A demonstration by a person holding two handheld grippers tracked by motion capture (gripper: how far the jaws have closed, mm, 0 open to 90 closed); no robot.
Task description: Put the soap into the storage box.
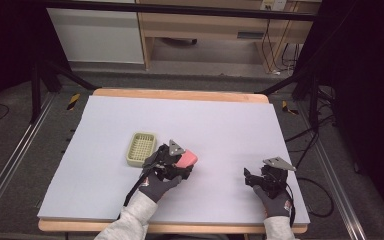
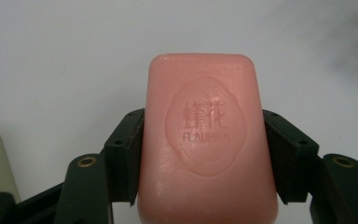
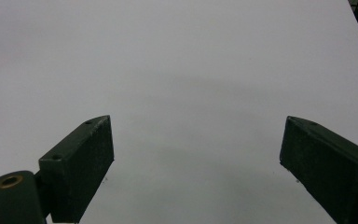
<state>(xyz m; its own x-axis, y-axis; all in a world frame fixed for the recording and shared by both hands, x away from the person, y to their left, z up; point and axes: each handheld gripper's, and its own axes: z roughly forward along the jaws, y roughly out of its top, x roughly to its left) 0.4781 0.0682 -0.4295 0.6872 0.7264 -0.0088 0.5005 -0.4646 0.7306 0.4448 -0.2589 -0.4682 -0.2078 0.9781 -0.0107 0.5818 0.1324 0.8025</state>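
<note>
A pink bar of soap point(image 2: 207, 144) sits clamped between the two black jaws of the left gripper point(image 2: 204, 154), which press against its long sides. In the left gripper view the bar faces the camera flat on, showing a round embossed seal with stamped characters and the letters FLAUHRA beneath them. Its far end sticks out well past the jaw tips over the pale table surface point(image 2: 65, 60). At the lower left edge of that view a cream-coloured corner shows, probably the soap dish, though too little of it shows to be sure.

From the high view, the left gripper point(image 1: 177, 161) is held by a gloved hand point(image 1: 158, 186) near the front left of the table point(image 1: 230, 125), with the soap point(image 1: 186, 159) at its tip. A pale yellow-green soap dish point(image 1: 141, 148) with a slotted floor lies just beside the gripper on its left, close to it but with the bar not inside it.

The right gripper point(image 1: 250, 176) is held low over the front right part of the table by the other gloved hand point(image 1: 274, 200), well apart from the soap and dish. In the right gripper view its jaws point(image 3: 198, 163) stand wide apart with nothing between them, only the bare light-grey table surface point(image 3: 182, 70) ahead.
</note>
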